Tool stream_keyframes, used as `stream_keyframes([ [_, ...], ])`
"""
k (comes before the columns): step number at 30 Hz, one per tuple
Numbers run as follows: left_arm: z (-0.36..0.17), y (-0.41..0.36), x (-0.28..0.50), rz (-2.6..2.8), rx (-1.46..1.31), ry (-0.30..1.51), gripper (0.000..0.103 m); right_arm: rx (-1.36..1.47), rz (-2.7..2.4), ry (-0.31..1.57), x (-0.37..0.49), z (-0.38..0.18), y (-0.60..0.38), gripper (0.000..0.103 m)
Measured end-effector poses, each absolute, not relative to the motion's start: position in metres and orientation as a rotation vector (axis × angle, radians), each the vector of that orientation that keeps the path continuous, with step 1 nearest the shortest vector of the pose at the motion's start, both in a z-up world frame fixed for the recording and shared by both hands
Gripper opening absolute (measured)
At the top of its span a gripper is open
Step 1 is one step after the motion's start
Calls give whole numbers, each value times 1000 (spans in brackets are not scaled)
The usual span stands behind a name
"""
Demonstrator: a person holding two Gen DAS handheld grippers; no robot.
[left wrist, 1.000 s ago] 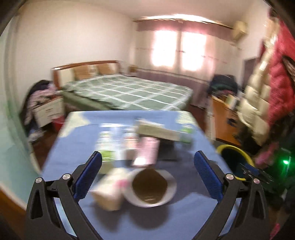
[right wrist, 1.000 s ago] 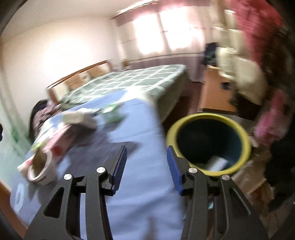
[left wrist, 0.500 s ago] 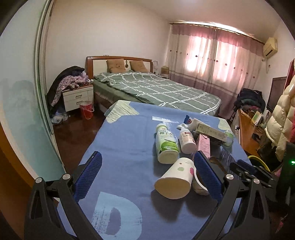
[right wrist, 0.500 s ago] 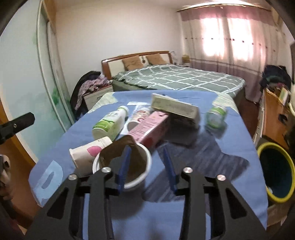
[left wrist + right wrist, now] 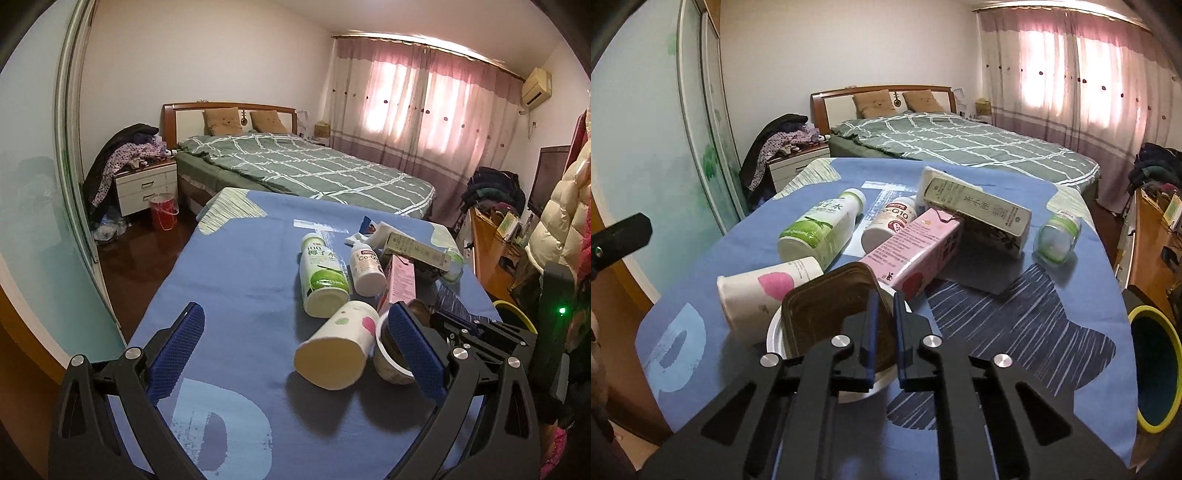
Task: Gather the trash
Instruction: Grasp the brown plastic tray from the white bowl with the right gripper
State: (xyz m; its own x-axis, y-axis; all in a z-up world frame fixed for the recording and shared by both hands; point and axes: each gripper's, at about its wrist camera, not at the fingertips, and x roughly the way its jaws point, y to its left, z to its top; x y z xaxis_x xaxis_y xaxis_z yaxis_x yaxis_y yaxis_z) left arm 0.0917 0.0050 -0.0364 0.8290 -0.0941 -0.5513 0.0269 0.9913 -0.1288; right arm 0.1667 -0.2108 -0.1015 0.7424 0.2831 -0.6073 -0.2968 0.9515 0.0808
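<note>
From the left wrist view, the left gripper (image 5: 293, 349) hovers low over the near edge of the blue tablecloth (image 5: 236, 280), jaws spread wide and holding nothing, likely waiting its turn. The trash lies clustered ahead and to the right: a tipped paper cup (image 5: 338, 350), a green-labelled drink bottle (image 5: 322, 278) on its side, a small white supplement bottle (image 5: 366, 269) and a pink carton (image 5: 400, 282). The right gripper's black frame (image 5: 480, 334) reaches in beside the white bowl (image 5: 388, 363).

From the right wrist view, the right gripper (image 5: 884, 325) angles down at that white bowl (image 5: 775, 338), its jaws narrowed to a slim gap around the rim of the brown liner (image 5: 827, 306) inside; whether they truly pinch it I cannot tell. The yellow-rimmed bin (image 5: 1154, 369) stands on the floor off the table's right edge, presumably the destination. A long beige box (image 5: 979, 212) rests across the pink carton (image 5: 916, 251), with a small green-capped jar (image 5: 1057, 238) lying apart.
</note>
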Motion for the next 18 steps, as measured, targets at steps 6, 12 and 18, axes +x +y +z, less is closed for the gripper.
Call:
stream_keyframes([
  [6, -38, -2, 93, -73, -115, 590, 98, -34, 322, 656, 169, -100, -211, 6],
  [12, -39, -4, 92, -80, -113, 589, 98, -61, 331, 676, 173, -105, -204, 6],
  [18, -39, -8, 91, -88, -106, 593, 98, -4, 366, 661, 169, -95, -212, 4],
])
